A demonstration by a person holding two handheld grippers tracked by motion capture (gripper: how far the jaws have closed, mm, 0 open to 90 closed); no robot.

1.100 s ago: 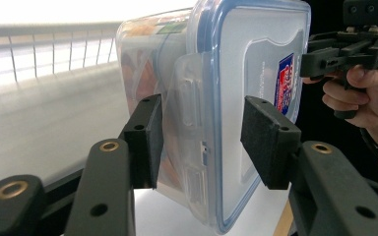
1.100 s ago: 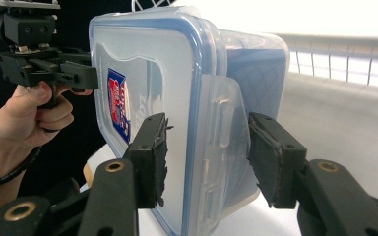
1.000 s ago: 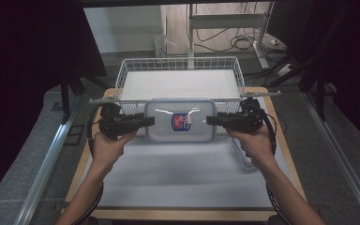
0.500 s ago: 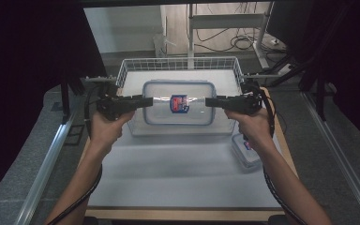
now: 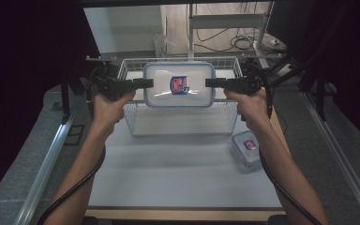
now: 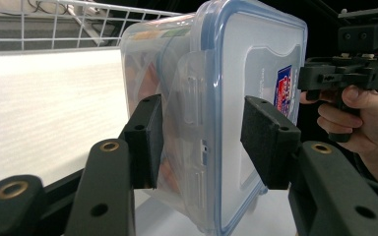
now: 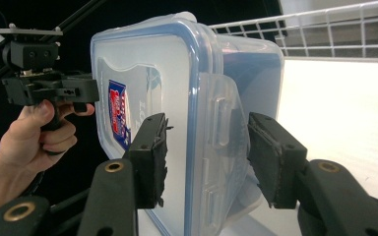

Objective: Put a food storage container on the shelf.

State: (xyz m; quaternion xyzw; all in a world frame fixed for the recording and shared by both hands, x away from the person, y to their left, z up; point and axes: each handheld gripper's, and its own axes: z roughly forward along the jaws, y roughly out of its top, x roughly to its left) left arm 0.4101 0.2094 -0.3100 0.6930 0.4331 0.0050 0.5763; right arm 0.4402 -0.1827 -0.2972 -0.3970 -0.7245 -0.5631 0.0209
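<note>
1. high view: big lidded container held in the air over the wire basket, left tool and right tool at its two ends. a small container sits on the tabletop, near the basket's right corner.
2. left gripper view: left tool pinching the container's latch end, above the basket.
3. right gripper view: right tool pinching the opposite end.
4. step, as i read it: carry over the basket; next calls for level lowering in, then spreading both tools.

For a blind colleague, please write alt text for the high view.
Two hand-held grippers, left and right, hold a lidded clear container above a wire basket. A smaller container sits on the white table.
</note>
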